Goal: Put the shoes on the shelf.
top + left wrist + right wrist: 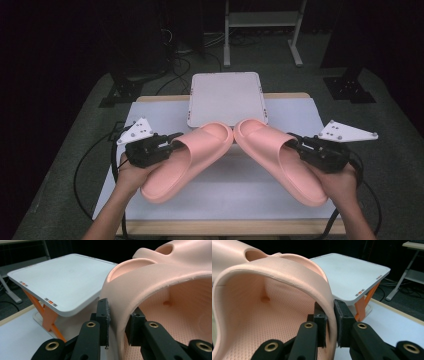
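Note:
Two pink foam slides hang above the white table mat, toes meeting near the middle. The left slide [187,160] is pinched at the outer edge of its strap by my left gripper [170,145], shut on it; in the left gripper view the strap [120,307] sits between the two pads. My right gripper [300,146] is shut on the strap edge of the right slide [280,160]; the right gripper view has that strap [329,307] clamped between the black pads. A hand holds each gripper from below.
A white square platform [226,97] on orange legs stands just behind the slides' toes, on the white mat [220,195] that covers the wooden table. Cables trail off both sides. A metal frame [262,25] stands on the dark floor behind.

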### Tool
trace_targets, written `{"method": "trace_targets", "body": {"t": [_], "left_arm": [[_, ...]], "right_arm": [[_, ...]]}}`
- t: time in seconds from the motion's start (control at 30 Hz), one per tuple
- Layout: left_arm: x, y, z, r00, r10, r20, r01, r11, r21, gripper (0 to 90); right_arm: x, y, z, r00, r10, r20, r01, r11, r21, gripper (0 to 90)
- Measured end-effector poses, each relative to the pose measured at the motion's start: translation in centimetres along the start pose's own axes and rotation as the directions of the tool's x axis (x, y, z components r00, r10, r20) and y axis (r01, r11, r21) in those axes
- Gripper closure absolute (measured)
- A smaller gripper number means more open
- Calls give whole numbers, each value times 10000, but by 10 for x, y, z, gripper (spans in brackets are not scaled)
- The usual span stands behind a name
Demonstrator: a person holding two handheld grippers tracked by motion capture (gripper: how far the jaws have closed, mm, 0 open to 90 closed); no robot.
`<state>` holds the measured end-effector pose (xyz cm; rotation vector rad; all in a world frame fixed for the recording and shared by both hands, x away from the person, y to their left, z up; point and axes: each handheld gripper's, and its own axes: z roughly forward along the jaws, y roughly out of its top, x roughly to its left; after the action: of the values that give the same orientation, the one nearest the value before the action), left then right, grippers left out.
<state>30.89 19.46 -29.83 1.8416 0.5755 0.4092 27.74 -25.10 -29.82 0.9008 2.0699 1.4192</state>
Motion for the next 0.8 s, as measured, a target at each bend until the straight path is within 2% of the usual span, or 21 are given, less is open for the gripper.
{"method": "trace_targets", "body": {"t": [0.03, 0.23, 0.43, 0.8], "left_arm": [[1, 1, 0, 10000, -79, -9, 79, 10000, -29, 754], [8, 12, 4, 9998, 25, -188, -26, 10000, -29, 754], [19, 23, 7, 9988, 11, -482, -11, 10000, -6, 754], [39, 27, 15, 9958, -174, -900, 176, 9998, 16, 755]], "right_arm": [[-1, 2, 1, 10000, 2, 17, -2, 10000, -24, 803], [-7, 15, 5, 9999, 5, 124, -4, 10000, -79, 803], [-16, 28, 16, 9992, 18, 403, -22, 10000, 97, 803], [-31, 35, 37, 9979, 264, 599, -272, 9995, 133, 803]]}}
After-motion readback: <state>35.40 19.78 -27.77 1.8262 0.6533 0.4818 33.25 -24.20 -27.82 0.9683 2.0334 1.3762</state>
